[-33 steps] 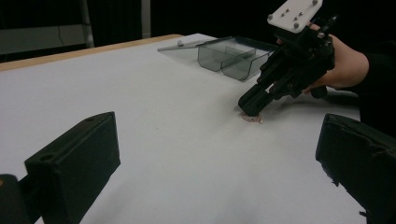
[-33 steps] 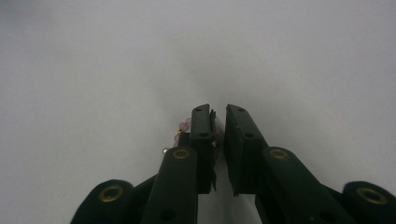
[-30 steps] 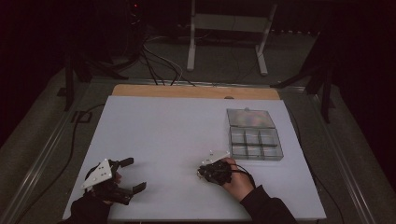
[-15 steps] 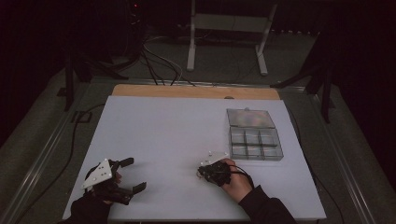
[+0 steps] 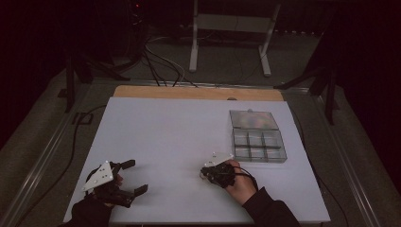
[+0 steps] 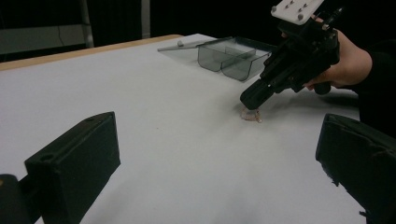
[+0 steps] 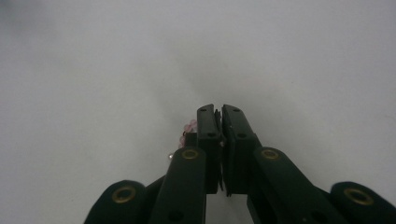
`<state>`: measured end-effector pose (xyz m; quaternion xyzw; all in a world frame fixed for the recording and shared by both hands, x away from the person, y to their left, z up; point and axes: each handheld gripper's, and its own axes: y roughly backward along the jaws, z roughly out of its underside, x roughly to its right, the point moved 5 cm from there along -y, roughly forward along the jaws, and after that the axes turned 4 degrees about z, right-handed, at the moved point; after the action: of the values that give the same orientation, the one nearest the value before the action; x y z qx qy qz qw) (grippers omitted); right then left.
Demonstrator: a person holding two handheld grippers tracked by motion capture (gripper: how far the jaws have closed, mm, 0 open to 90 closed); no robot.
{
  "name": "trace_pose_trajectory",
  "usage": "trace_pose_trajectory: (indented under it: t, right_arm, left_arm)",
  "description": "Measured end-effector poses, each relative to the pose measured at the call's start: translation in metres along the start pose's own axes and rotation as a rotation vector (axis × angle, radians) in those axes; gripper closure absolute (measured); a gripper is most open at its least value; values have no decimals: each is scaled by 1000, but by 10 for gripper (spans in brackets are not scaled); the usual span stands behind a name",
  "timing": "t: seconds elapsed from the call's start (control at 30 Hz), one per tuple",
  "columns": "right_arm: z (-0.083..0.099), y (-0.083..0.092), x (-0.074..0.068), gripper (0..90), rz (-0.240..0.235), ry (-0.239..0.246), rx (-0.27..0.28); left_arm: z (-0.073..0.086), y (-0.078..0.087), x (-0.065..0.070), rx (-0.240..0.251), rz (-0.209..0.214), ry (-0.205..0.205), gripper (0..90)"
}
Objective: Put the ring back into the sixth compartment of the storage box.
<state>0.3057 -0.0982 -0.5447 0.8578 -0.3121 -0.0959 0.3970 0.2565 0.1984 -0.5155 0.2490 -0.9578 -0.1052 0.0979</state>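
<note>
Two grippers on the white table (image 5: 179, 127), and I read this as an early pick stage. The right gripper (image 5: 204, 173) is tipped nose-down near the front middle of the table, jaws pinched nearly together on a small pink beaded piece (image 7: 186, 132), probably a bracelet or bead string; too small for me to be sure. In the left gripper view the same beaded piece (image 6: 250, 115) lies on the table right under the right gripper's (image 6: 256, 97) tip, so it looks gripped but not lifted. The left gripper (image 5: 133, 177) sits at the front left corner, jaws spread wide, holding nothing, well apart from the beads. The clear compartment box (image 5: 259, 144) stands at the right side with its lid (image 5: 253, 120) flipped open behind it; the compartments look empty from here, though the glare makes that uncertain. My judgement: box opened, grasp made, and what is left is lifting the beads, carrying them over to the box, dropping them in a compartment, maybe closing the lid.
</note>
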Motion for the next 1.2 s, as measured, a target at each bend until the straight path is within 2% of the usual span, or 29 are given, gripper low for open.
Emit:
trace_pose_trajectory:
  t: [0.73,1.2]
  right_arm:
    - [-11,12,-6,871,-29,-2,44]
    - [-19,18,-4,871,-30,-11,64]
  left_arm:
    - [0,-1,0,1,2,3,8]
    - [0,-1,0,1,0,3,8]
